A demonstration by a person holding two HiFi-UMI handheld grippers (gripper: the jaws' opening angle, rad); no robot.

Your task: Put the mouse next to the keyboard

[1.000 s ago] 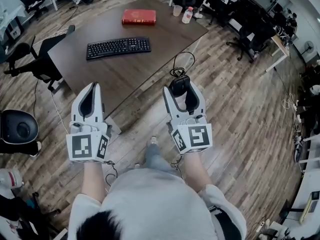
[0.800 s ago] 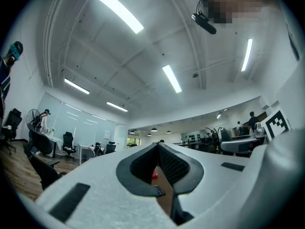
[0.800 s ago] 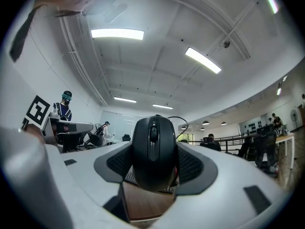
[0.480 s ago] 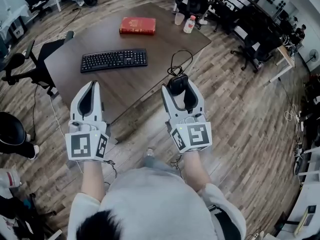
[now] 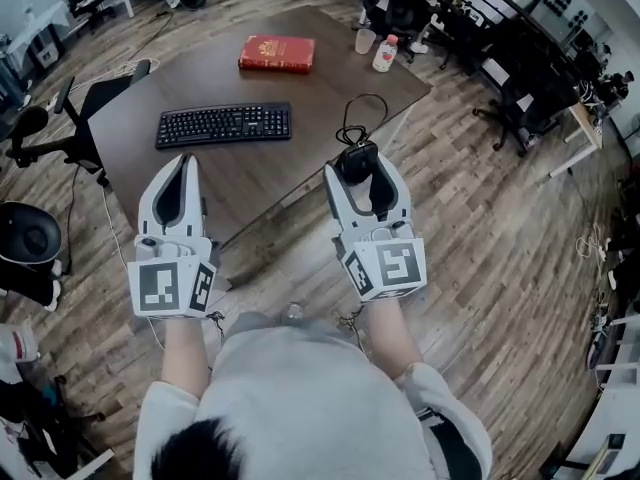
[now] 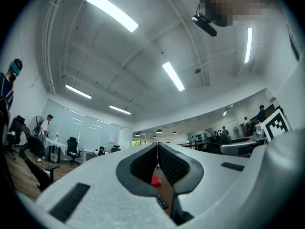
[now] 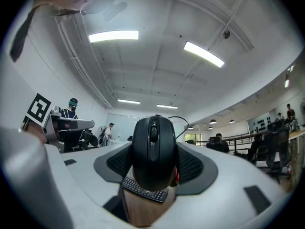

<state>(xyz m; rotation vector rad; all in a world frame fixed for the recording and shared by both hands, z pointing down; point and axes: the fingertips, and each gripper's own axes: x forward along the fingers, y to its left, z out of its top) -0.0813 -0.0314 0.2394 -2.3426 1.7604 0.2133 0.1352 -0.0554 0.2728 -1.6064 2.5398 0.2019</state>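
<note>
jaws of the right gripper (image 5: 360, 166) were pinching the black mouse (image 7: 153, 151) by its two sides, with the wheel and buttons facing back toward that gripper's camera. the mouse sat between the tips, lifted clear of the brown table (image 5: 300, 88) and close to that table's near edge. its cord (image 5: 358, 118) ran forward from the tips and lay in loose loops on the tabletop just ahead of them.

jaws of the left gripper (image 5: 177, 168) were pressed together at the tips with nothing between them. through the small gap behind the tips the left gripper view showed a bit of red and a strip of dark keys.

the black keyboard (image 5: 224, 125) lay on the table ahead of the left jaws and off to the left of the right jaws, well apart from the mouse. farther ahead of both grippers a red book (image 5: 276, 53) lay flat on the table. beyond the right jaws, near the far corner, a cup (image 5: 365, 41) and a small bottle (image 5: 384, 54) stood just beside each other. a black office chair (image 5: 60, 138) stood to the left of the left jaws, beside the table, on the wooden floor (image 5: 480, 228).
</note>
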